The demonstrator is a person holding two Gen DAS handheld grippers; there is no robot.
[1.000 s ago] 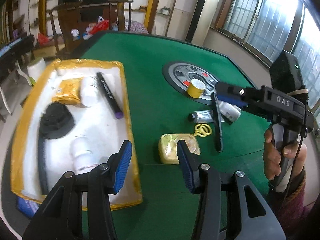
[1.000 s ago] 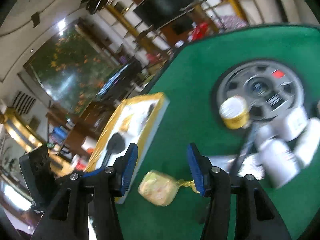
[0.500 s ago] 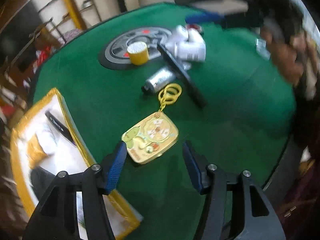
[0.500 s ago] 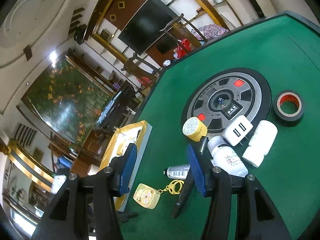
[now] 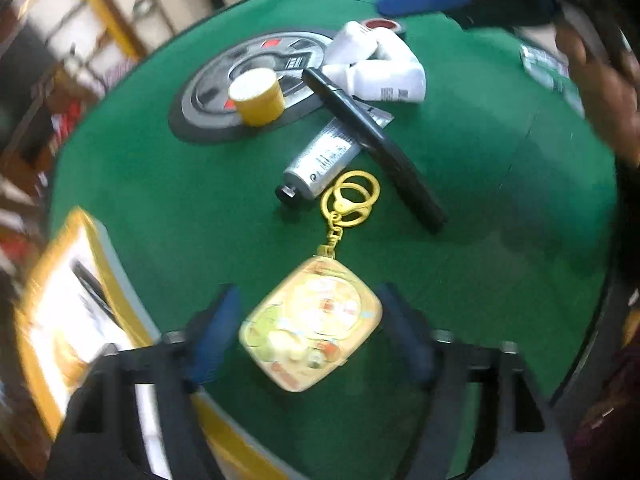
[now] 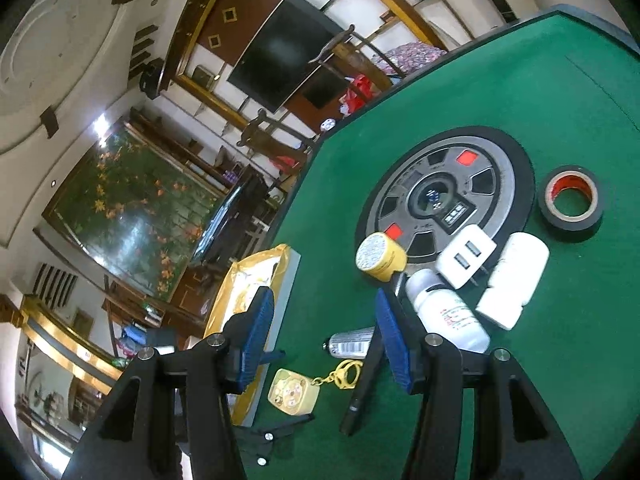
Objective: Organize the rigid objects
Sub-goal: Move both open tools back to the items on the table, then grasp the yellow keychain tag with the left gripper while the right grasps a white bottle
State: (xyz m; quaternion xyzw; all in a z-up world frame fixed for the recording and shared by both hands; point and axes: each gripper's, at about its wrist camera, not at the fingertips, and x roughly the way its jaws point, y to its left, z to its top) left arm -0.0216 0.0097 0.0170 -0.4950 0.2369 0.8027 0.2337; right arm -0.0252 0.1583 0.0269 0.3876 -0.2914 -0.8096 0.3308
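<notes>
A yellow square keychain [image 5: 310,326] with gold rings lies flat on the green table [image 5: 160,200]. My left gripper [image 5: 310,334] points down over it. Its jaws are opening, the keychain lies between them, and a gap shows on each side. Behind the keychain lie a silver tube [image 5: 320,160], a black pen [image 5: 376,140], a yellow jar [image 5: 258,96] and white bottles [image 5: 384,76]. My right gripper [image 6: 325,338] hovers open above the table with nothing between its fingers. Below it are the keychain [image 6: 294,392] and the tube [image 6: 352,342].
A gold-rimmed white tray [image 5: 40,380] holding several items sits left of the keychain. A round grey panel [image 6: 444,196] is set in the table's middle. A white charger [image 6: 466,254] and a black tape roll [image 6: 570,204] lie nearby. A person's hand [image 5: 608,92] is at the right edge.
My left gripper rolled, swung from the tray side and came down over the keychain, its jaws spreading wider. The right gripper drew back from the cluster of objects and then steadied.
</notes>
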